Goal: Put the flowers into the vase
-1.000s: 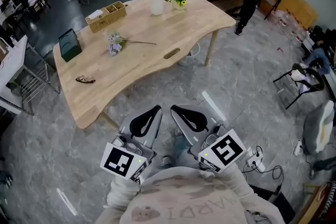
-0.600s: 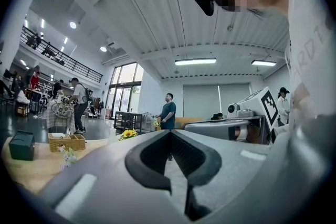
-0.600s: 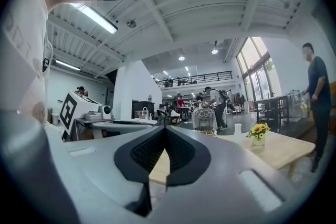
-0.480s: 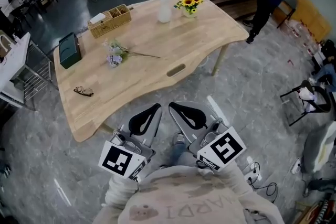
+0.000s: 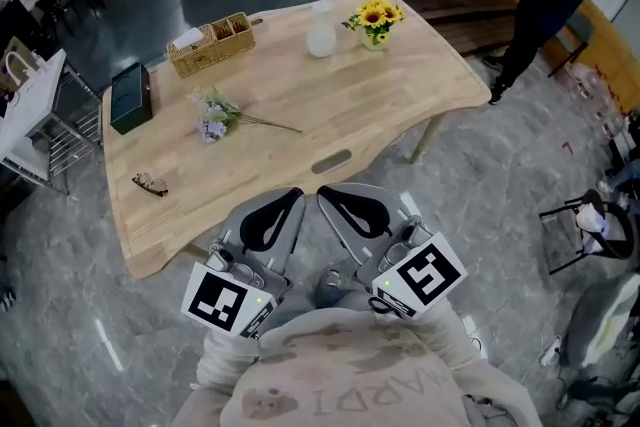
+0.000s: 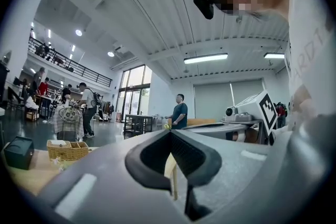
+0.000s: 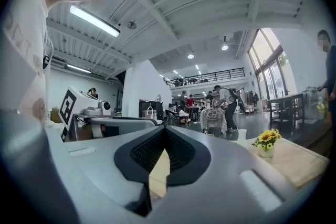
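The left tool (image 5: 288,202) and right tool (image 5: 330,199) sit side by side, each clenched on nothing, just short of the bench (image 5: 330,105). The flowers (image 5: 214,114) lie flat ahead-left of the left tool. The white vase (image 5: 320,39) stands farther off, beside potted sunflowers (image 5: 375,17).

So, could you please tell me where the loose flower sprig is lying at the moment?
In the head view the flower sprig lies flat on the wooden table, left of centre, between the wicker basket and the eyeglasses.
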### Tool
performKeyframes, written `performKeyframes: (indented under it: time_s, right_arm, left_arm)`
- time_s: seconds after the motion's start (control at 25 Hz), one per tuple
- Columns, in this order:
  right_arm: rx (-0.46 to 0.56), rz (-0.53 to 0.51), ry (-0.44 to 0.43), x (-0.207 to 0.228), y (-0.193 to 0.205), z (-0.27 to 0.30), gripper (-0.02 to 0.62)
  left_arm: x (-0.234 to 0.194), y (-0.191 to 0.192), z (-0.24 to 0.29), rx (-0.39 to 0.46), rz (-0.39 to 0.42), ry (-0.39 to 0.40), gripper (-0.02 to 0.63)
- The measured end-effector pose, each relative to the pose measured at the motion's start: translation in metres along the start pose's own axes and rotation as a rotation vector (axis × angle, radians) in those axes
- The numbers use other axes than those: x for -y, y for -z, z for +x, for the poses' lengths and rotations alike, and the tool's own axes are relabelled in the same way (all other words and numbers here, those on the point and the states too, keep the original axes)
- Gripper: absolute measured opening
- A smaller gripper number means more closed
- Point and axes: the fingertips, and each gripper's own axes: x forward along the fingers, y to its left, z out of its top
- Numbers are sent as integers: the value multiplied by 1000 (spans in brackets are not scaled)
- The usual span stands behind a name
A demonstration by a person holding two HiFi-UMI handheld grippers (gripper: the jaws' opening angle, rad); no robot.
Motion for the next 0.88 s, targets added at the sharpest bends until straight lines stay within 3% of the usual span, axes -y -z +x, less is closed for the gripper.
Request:
performKeyframes:
  time_s: [0.44, 0.68, 0.88]
  right_arm:
    - [-56, 4, -54, 34, 29, 50, 28]
    - [-138, -9, -56, 57, 48, 94, 28]
    - [-279, -45, -107, 72, 77, 144, 29]
  left_arm:
    - [-45, 15, 21, -33, -2, -71, 0]
    - [-82, 18, 33, -24, -12, -60, 0]
    - [-121, 24, 40, -27, -25, -45, 0]
